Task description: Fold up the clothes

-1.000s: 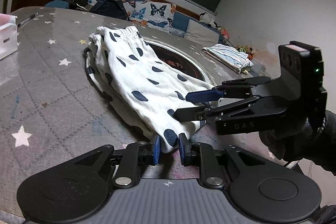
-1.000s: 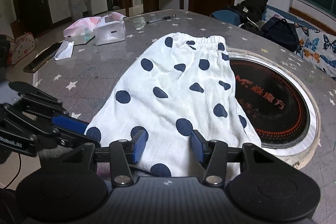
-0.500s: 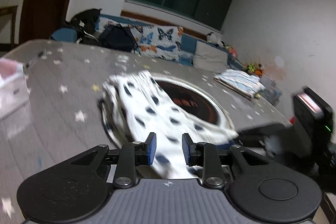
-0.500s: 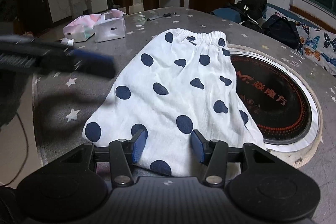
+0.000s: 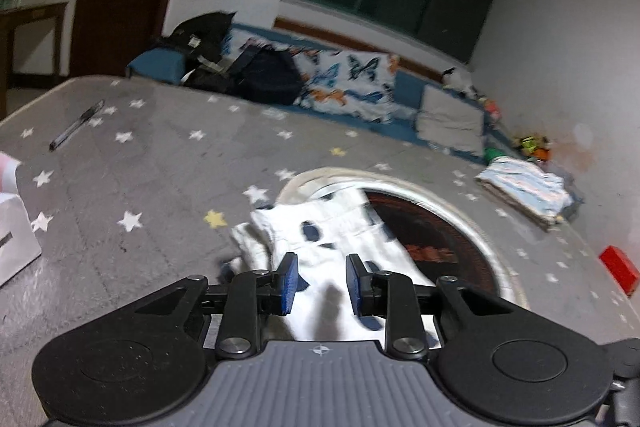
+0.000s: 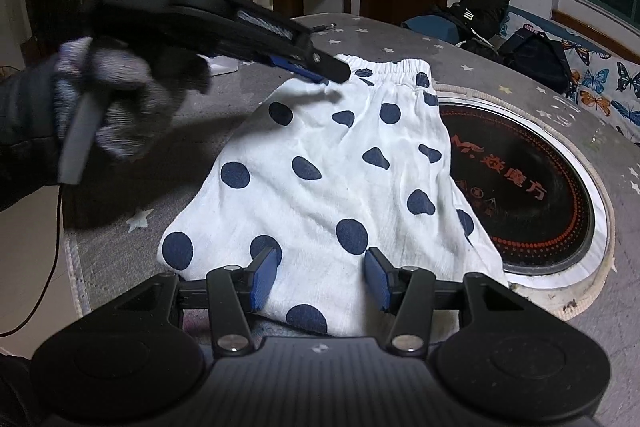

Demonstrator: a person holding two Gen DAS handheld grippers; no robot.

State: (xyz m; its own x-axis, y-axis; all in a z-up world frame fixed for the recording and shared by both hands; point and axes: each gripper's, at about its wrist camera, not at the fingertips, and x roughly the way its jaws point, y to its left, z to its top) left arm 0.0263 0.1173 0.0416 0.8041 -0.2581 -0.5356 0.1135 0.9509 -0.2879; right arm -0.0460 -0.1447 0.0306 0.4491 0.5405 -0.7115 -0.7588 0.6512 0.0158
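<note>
White shorts with navy dots point(image 6: 340, 167) lie flat on the grey star-patterned table point(image 6: 120, 247), the elastic waistband at the far end. In the right wrist view my left gripper point(image 6: 332, 75) reaches over the waistband's left corner, its tips at the cloth. In the left wrist view the left gripper point(image 5: 320, 285) is open above the blurred waistband end of the shorts point(image 5: 320, 227). My right gripper point(image 6: 318, 277) is open, its pads hovering over the near hem of the shorts.
A round black inset hob point(image 6: 528, 187) lies right of the shorts, which overlap its rim. A folded striped garment point(image 5: 528, 187), a red box point(image 5: 618, 269), a pen point(image 5: 76, 125) and a white box point(image 5: 12, 235) sit on the table. Bags lie on the sofa point(image 5: 360, 87).
My left gripper let go of the near hem, opened, and swung up and across to the waistband end. My right gripper stayed open over the near hem.
</note>
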